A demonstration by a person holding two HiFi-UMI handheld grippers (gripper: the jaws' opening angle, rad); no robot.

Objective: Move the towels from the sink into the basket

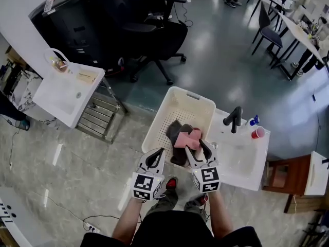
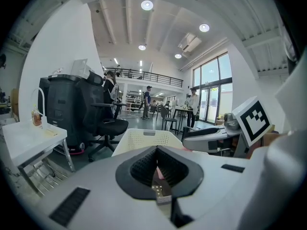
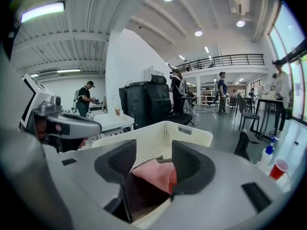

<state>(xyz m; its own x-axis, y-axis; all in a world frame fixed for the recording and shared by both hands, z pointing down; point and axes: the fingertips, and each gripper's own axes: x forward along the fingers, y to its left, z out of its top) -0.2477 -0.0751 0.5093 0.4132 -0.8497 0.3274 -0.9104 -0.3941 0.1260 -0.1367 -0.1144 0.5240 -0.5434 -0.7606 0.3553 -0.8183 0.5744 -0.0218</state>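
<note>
Around you is an open workshop with a glossy grey floor (image 1: 216, 50), a black office chair (image 1: 154, 35) ahead and a second white sink (image 1: 64, 94) off to your left. In the head view, the white perforated basket (image 1: 181, 103) stands straight in front of you, just beside the sink (image 1: 241, 161) on your right. That sink carries a black tap (image 1: 234, 119), a red cup (image 1: 258, 133) and a blue-capped bottle (image 1: 254, 120). A pink towel (image 1: 188, 137) lies in the basket on top of a dark towel (image 1: 174, 130). Your left gripper (image 1: 160, 152) sits at the basket's near rim, and your right gripper (image 1: 194, 145) reaches over that rim above the pink towel. In the left gripper view, your jaws meet at the tips with nothing gripped between them. The basket's far wall shows beyond them, and the right gripper's marker cube stands off to the right. In the right gripper view, your jaws stand wide apart. The pink towel lies loose below and between them, resting on the dark towel inside the basket, and the pads are not clamped on it.
</note>
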